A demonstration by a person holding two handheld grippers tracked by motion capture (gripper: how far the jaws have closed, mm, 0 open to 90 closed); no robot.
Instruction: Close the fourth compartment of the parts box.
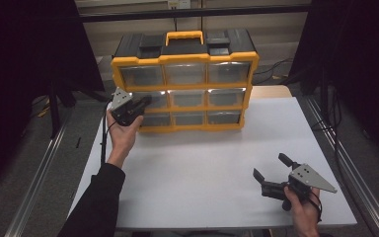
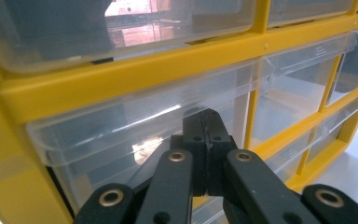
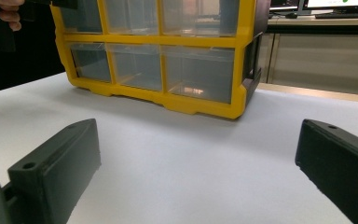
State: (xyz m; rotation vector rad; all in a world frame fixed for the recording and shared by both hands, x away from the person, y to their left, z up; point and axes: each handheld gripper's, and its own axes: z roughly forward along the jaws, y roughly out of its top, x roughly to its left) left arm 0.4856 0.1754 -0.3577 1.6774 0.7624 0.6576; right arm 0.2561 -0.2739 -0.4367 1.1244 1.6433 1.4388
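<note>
Pressing against the clear drawer (image 2: 135,135), the closed left tool (image 2: 208,135) touches its front.

Each tool is matte black plastic. The left tool (image 1: 145,102), beside the yellow cabinet (image 1: 185,127), carries a grey three-cornered plate on top, and a black cable trails from it. Its linkage arms show brass-ringed pivots, and small screws sit in the flat black pads. A black sleeve (image 1: 96,205) covers the left forearm. The right tool (image 1: 271,167), farther from the cabinet, bears a like grey plate dotted with small holes.
</note>
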